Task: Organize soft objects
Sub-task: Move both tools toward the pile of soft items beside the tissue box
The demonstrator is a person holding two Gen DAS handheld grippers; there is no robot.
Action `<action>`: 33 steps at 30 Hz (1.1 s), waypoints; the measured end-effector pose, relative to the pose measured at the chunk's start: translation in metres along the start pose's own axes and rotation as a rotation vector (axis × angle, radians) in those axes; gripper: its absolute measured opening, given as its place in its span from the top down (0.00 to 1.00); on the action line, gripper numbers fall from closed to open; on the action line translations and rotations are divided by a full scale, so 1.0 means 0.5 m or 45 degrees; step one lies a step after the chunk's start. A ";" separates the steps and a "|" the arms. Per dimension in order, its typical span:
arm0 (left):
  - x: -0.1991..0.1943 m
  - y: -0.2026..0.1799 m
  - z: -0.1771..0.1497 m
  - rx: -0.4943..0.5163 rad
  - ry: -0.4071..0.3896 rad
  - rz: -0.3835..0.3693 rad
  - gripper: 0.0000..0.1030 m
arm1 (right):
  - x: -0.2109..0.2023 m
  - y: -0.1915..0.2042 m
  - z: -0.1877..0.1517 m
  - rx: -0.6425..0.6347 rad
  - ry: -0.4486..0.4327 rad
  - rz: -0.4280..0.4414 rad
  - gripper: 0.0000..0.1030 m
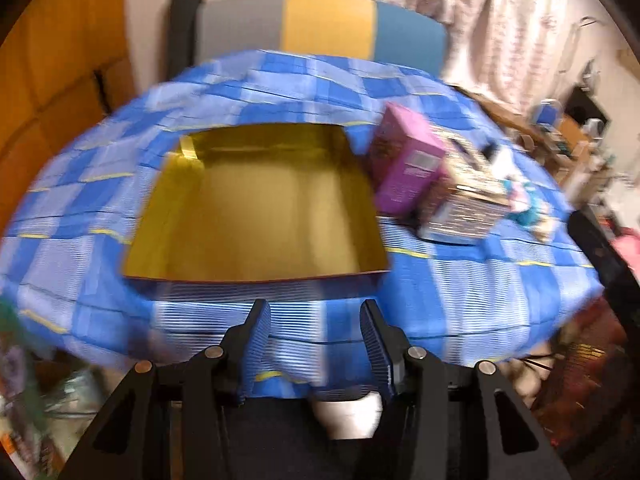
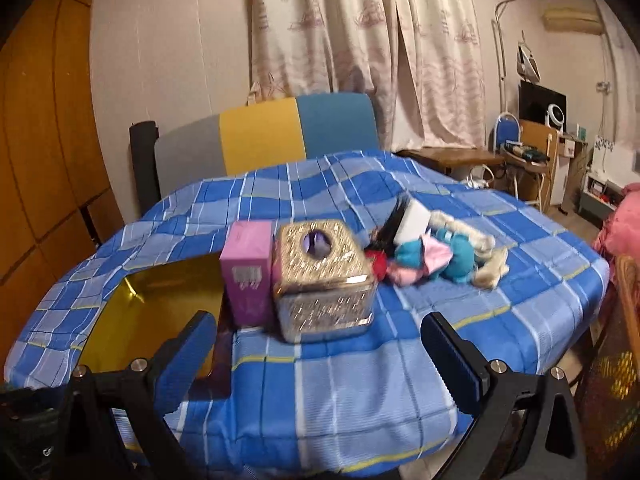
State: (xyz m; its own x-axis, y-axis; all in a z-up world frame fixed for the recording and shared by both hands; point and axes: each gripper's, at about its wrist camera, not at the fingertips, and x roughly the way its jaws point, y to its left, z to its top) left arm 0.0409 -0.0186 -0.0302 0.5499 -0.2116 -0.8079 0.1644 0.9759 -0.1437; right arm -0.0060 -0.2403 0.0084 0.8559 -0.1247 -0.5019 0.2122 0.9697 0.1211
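Note:
A pile of soft toys (image 2: pixel 440 252), teal, pink, cream and red, lies on the blue checked cloth (image 2: pixel 360 380) right of a glittery silver tissue box (image 2: pixel 324 280); in the left wrist view the soft toys (image 1: pixel 528 200) show blurred at the far right. An open gold-lined box (image 1: pixel 256 204) sits in the middle of the cloth, seen as the gold-lined box (image 2: pixel 156 312) at left in the right wrist view. My left gripper (image 1: pixel 316 312) hovers open near the box's front edge, nothing between its fingers. My right gripper (image 2: pixel 316 332) stands wide open in front of the tissue box, holding nothing.
A purple carton (image 1: pixel 408 160) stands between the gold box and the tissue box (image 1: pixel 464 204). A chair back (image 2: pixel 264 136) in grey, yellow and blue rises behind the table. Curtains (image 2: pixel 360 40) hang behind; cluttered furniture stands at right. A wooden wardrobe (image 2: pixel 40 140) stands at left.

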 end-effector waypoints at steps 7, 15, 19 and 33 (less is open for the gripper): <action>0.038 -0.100 -0.003 0.255 0.065 -0.006 0.54 | 0.118 -0.184 -0.021 0.286 0.244 -0.040 0.00; 0.088 -0.171 0.007 0.352 0.203 -0.235 0.54 | 0.218 -0.434 -0.053 0.480 0.395 -0.295 0.00; 0.110 -0.205 0.019 0.345 0.257 -0.302 0.54 | 0.253 -0.537 -0.008 0.549 0.326 -0.319 0.00; 0.136 -0.321 0.051 0.431 0.351 -0.514 0.53 | 0.492 -0.639 0.063 0.615 0.522 -0.295 0.22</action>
State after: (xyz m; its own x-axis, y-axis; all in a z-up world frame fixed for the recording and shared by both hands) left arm 0.0730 -0.1911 -0.0474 0.1639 -0.4961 -0.8526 0.5932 0.7402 -0.3167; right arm 0.1517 -0.5874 -0.1270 0.5348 -0.1354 -0.8340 0.6373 0.7127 0.2930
